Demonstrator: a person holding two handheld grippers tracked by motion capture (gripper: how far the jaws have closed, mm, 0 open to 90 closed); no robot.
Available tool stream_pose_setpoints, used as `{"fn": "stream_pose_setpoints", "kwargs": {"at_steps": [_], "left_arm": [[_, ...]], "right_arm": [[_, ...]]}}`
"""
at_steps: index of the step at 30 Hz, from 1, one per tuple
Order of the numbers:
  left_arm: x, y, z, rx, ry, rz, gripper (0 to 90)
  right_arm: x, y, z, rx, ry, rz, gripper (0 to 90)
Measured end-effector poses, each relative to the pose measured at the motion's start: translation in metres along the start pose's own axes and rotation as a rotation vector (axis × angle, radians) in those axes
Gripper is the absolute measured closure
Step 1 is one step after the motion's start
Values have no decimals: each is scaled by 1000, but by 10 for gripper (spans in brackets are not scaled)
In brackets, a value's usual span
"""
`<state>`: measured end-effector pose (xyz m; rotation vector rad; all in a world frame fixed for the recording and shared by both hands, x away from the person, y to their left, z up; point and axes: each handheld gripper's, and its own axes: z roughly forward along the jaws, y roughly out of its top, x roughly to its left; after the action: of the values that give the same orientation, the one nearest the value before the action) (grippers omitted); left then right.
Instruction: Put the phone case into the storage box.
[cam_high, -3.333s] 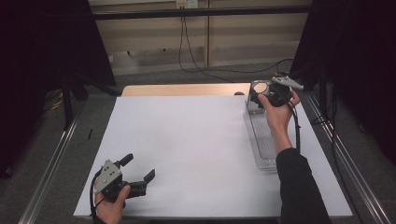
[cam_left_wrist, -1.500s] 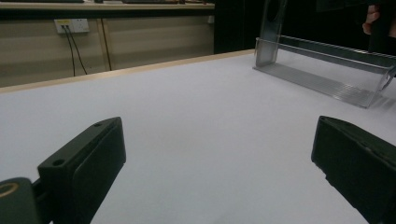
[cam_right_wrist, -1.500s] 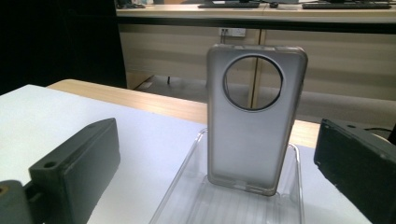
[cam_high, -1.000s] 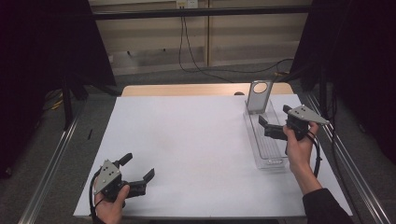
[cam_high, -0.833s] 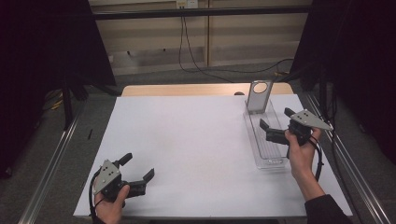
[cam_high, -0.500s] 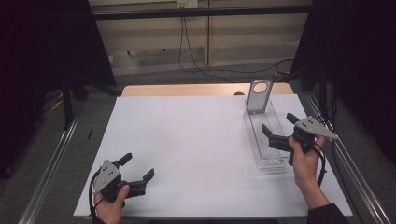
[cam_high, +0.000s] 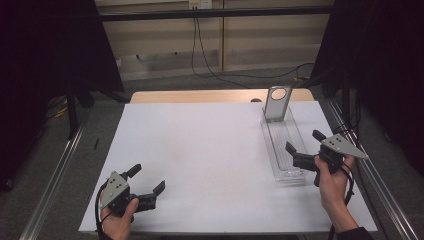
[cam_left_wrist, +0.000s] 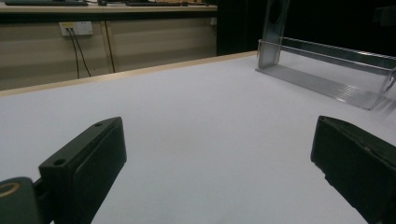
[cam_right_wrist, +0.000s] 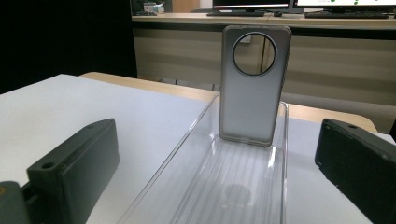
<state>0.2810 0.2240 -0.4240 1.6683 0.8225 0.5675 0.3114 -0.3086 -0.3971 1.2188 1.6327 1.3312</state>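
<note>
We are holding the right hand-held gripper (cam_high: 306, 147) open and empty beside the clear tray (cam_high: 287, 165). The phone case (cam_right_wrist: 254, 84) is standing upright at the tray's far end. We are resting the left hand-held gripper (cam_high: 147, 180), jaws spread, on the worktop (cam_high: 200, 150).

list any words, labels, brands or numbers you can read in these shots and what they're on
None can be read.
Phone case standing at the far end of the clear tray: plain, no brand or lettering.
Clear tray: no label.
Left hand-held gripper and right hand-held gripper: no marking on the black jaws or grey plates.
Wall socket: a small yellowish sticker, too small to read.
Screens on the far desk: too cropped to read.
</note>
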Motion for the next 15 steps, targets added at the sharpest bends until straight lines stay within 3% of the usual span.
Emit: {"fn": "stream_pose_setpoints", "kwargs": {"at_steps": [15], "left_arm": [[-1, 0, 0, -6, 0, -2, 34]], "right_arm": [[7, -18, -20, 7, -10, 0, 1]]}}
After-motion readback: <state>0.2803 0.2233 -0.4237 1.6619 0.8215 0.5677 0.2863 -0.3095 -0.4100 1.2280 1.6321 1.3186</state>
